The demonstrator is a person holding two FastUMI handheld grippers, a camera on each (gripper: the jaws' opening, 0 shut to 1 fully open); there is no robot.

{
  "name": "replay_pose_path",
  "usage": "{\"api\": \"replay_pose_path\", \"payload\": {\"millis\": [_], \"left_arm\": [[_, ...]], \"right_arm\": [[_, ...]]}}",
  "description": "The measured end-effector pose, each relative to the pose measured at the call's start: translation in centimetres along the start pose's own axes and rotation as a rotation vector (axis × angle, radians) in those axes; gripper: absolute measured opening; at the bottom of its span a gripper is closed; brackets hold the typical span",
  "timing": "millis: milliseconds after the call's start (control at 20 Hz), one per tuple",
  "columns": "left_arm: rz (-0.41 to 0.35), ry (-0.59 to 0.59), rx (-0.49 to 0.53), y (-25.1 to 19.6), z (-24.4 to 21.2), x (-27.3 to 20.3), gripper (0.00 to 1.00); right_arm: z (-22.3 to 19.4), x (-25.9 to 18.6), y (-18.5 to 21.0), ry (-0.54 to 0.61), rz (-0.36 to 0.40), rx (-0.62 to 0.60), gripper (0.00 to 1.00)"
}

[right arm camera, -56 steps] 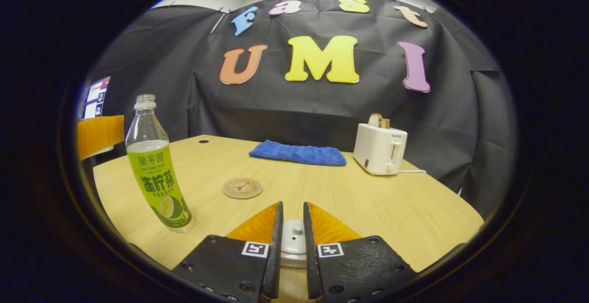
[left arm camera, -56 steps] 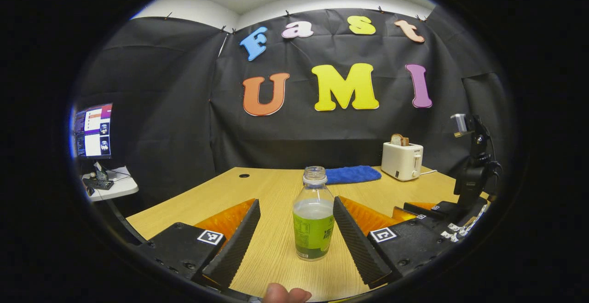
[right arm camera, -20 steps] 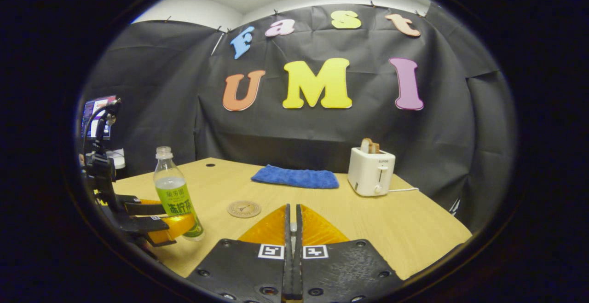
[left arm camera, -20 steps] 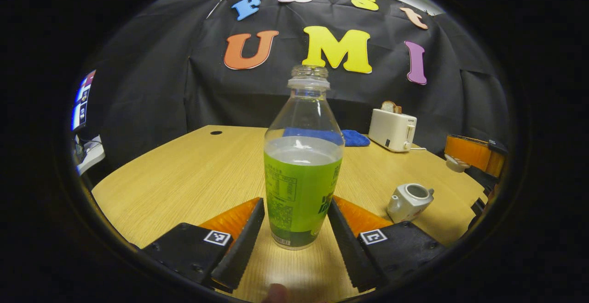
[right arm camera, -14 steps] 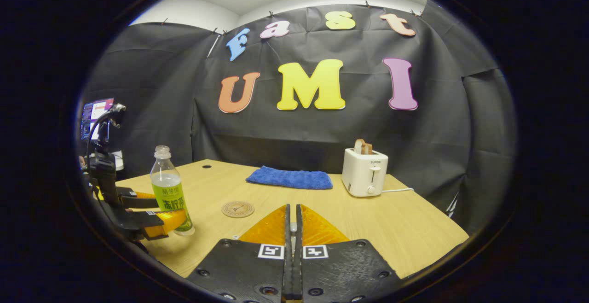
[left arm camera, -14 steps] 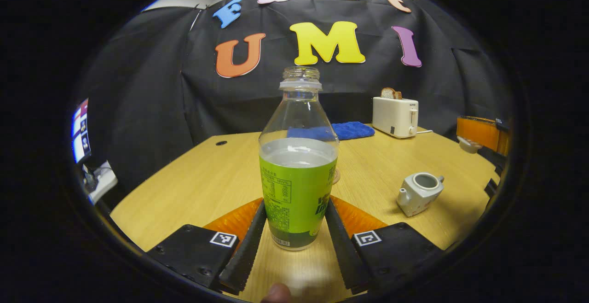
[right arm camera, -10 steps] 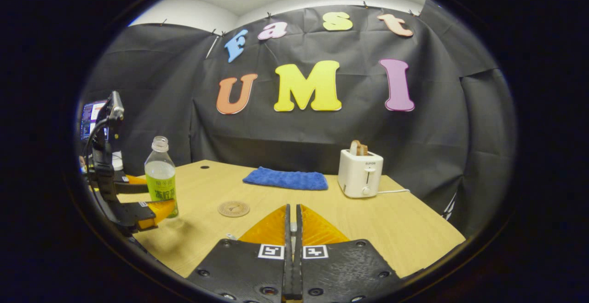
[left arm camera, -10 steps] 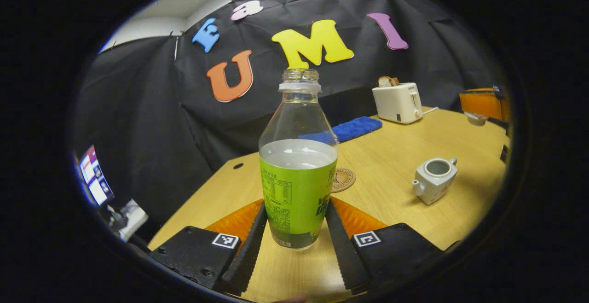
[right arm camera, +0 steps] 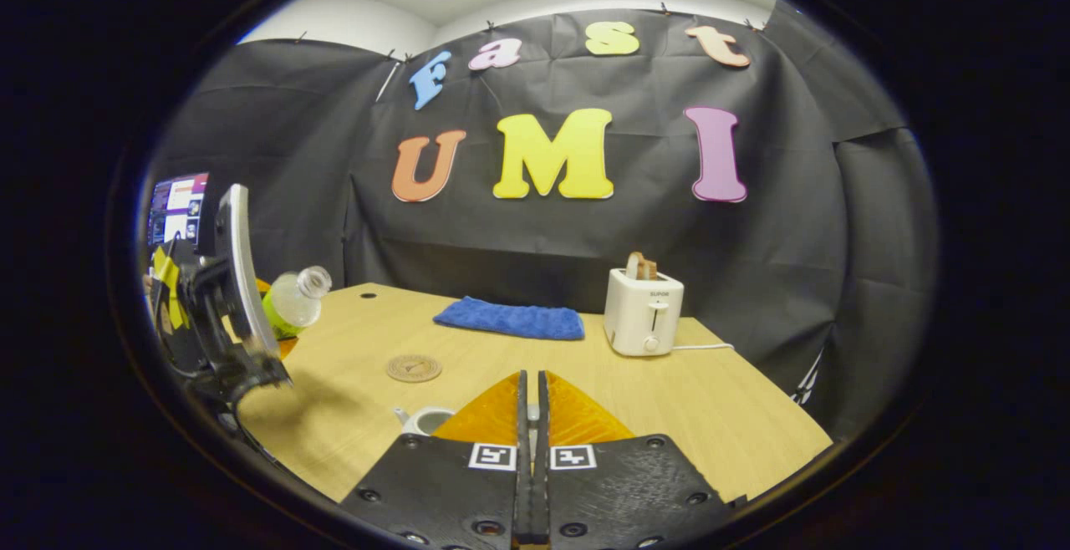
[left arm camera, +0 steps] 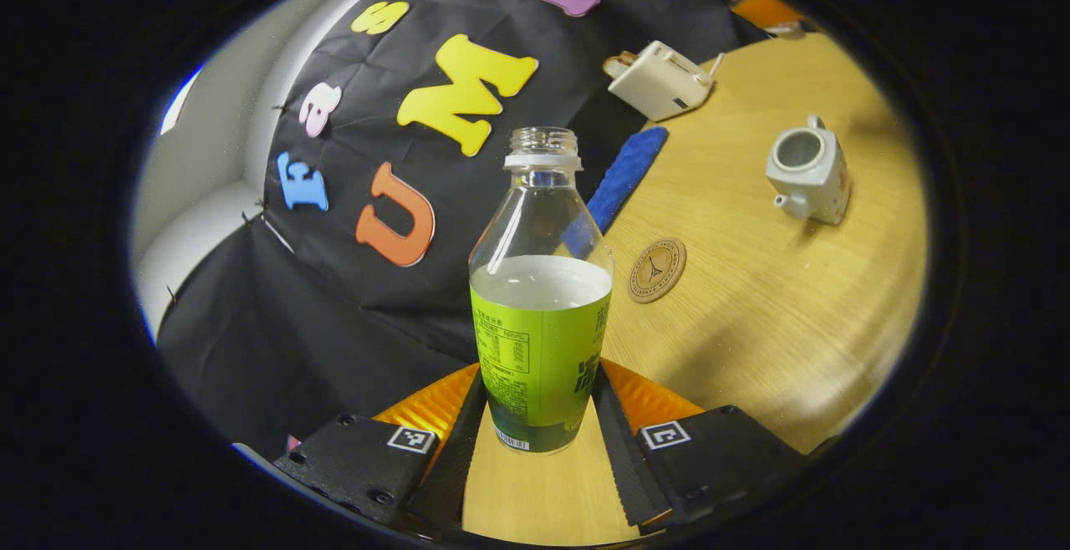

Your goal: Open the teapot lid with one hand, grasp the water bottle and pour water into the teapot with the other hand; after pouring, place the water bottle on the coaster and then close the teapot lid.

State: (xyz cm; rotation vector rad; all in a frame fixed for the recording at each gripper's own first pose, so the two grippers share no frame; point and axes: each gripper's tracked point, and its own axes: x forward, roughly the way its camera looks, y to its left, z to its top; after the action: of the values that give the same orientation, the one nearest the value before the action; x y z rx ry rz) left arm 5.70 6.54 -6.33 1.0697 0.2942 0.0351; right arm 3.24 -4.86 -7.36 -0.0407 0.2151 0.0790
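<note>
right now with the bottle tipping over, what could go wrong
1. The bottle has no cap and is already tilted, while the teapot sits well off to the side; water could hit the table or the coaster first.
2. The teapot's opening is small, so a fast pour may splash.
3. The left gripper holds the bottle near its base, so it might swing or slip.

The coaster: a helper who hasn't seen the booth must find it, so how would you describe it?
On the wooden table, look in front of the blue cloth. The coaster lies flat there, between the cloth and the open teapot. It is the only thin brown disc.
</note>
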Motion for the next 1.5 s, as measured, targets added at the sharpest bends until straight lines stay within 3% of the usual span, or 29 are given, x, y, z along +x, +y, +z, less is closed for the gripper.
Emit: {"api": "replay_pose_path", "payload": {"millis": [300, 1100, 1500], "left_arm": [[0.033, -0.034, 0.273, 0.1, 2.5, 0.3, 0.74], [0.005, -0.069, 0.661, -2.7, 7.4, 0.7, 0.74], [0.049, -0.074, 0.809, -2.1, 9.4, 0.9, 0.74]], "right_arm": [[-0.8, -0.4, -1.4, 0.007, -0.011, 0.0, 0.0], [-2.4, -1.1, -4.1, 0.022, -0.021, 0.026, 0.0], [-2.7, -1.2, -5.0, 0.025, -0.03, 0.037, 0.0]]}}
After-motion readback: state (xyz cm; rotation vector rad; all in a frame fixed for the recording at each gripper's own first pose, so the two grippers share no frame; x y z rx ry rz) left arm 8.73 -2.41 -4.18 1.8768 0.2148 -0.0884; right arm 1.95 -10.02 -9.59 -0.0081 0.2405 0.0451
